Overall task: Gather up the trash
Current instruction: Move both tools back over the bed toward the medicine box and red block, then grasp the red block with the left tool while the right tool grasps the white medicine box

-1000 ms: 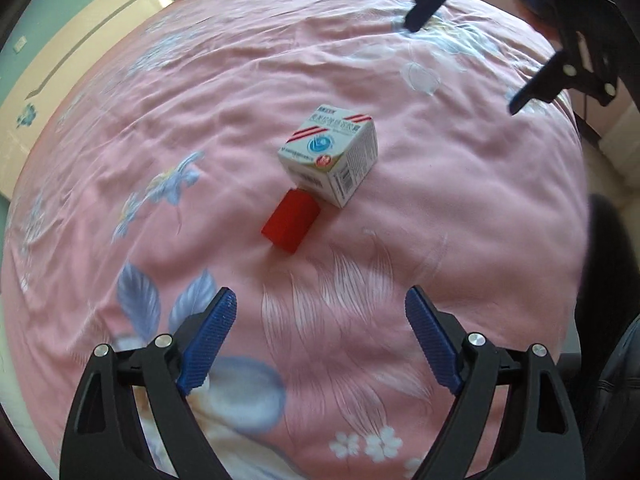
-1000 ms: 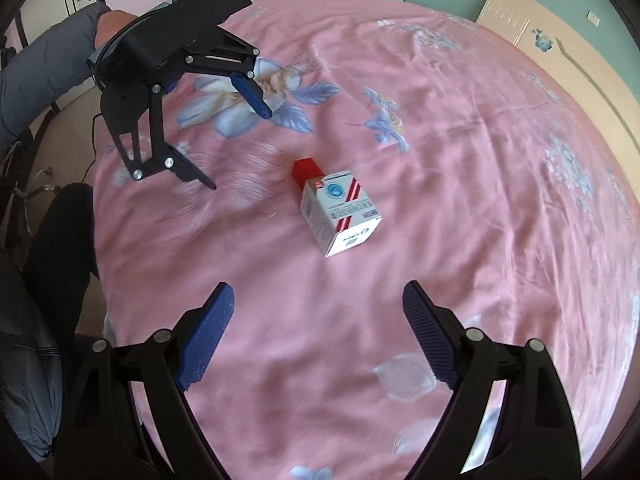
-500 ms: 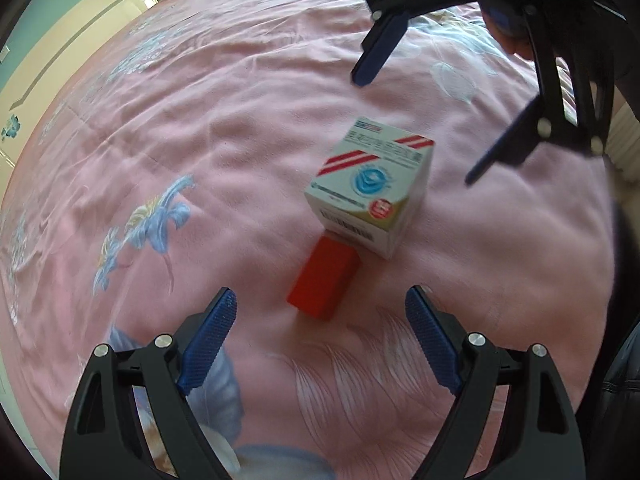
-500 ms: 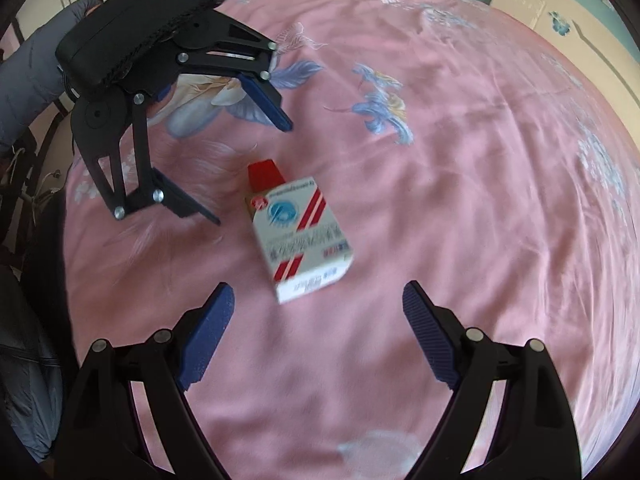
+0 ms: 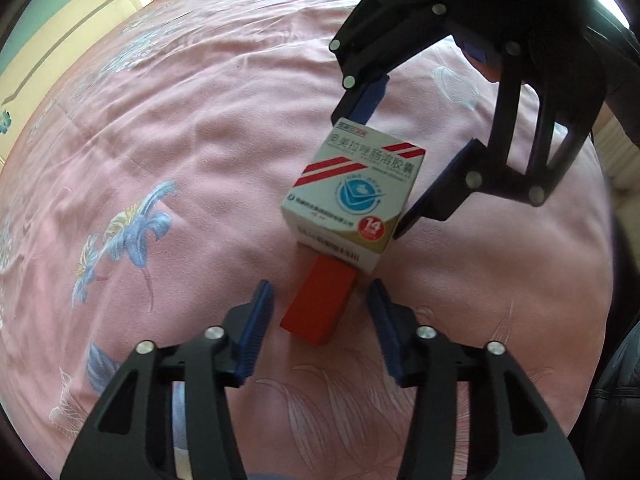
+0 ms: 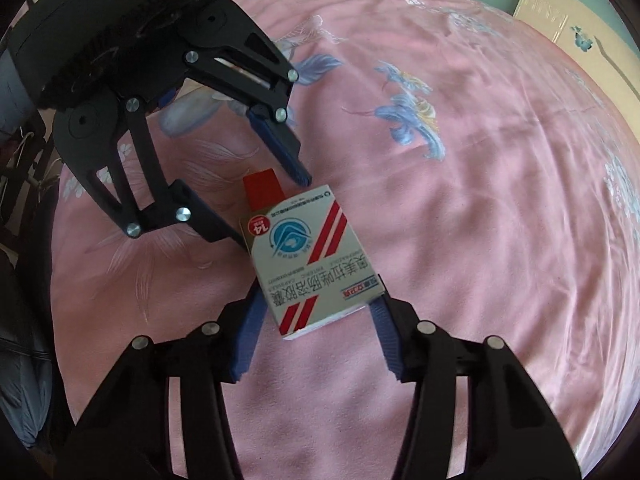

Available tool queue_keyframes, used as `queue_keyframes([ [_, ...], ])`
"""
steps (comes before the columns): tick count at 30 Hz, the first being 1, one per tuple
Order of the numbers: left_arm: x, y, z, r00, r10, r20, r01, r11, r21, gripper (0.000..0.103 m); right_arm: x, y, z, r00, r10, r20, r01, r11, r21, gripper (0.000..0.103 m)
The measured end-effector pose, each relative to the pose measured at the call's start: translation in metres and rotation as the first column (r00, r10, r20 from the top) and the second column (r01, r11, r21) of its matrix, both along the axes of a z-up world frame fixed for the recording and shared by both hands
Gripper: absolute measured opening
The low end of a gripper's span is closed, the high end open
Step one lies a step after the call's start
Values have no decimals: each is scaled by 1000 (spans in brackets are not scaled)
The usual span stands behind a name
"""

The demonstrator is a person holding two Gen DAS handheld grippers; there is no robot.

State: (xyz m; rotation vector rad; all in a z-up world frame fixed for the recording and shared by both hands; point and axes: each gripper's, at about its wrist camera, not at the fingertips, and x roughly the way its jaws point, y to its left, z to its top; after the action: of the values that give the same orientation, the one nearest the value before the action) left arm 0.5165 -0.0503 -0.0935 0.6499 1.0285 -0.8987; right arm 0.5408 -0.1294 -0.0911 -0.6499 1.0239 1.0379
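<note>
A white medicine box (image 5: 352, 196) with red stripes and a blue logo lies on the pink bedspread, touching a small red box (image 5: 319, 306). My left gripper (image 5: 320, 300) is open with its blue pads on either side of the red box, not clamped. My right gripper (image 6: 316, 304) is open and straddles the near end of the medicine box (image 6: 312, 264), its pads close to the sides. The red box (image 6: 262, 190) shows beyond it, between the left gripper's fingers (image 6: 280, 148).
The pink floral bedspread (image 5: 180, 160) covers the whole bed. A cream headboard (image 6: 576, 32) and teal wall stand at the far side. A dark chair and clothing (image 6: 24, 280) sit off the bed's edge.
Both grippers have moved in from opposite sides and narrowed. The left now brackets the red box and the right brackets the medicine box.
</note>
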Motion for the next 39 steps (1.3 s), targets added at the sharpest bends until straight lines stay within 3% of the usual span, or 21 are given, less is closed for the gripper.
queue_keyframes([
  [2,-2,-1,0,1000,-10,-6,10,1000,-4,41,1,0,0,1000,-3,0,3,1000,1,52],
  [10,-14,0,1,1000,-27,-17,27,1000,15,22,-3,-2,2,1000,-17,-18,16,1000,-18,51],
  [28,-71,10,28,998,-43,36,41,997,69,23,-51,-25,39,999,-43,12,43,998,-55,51],
  [39,-111,14,54,996,-43,74,37,996,78,23,-119,-40,74,997,-49,61,53,996,-69,51],
])
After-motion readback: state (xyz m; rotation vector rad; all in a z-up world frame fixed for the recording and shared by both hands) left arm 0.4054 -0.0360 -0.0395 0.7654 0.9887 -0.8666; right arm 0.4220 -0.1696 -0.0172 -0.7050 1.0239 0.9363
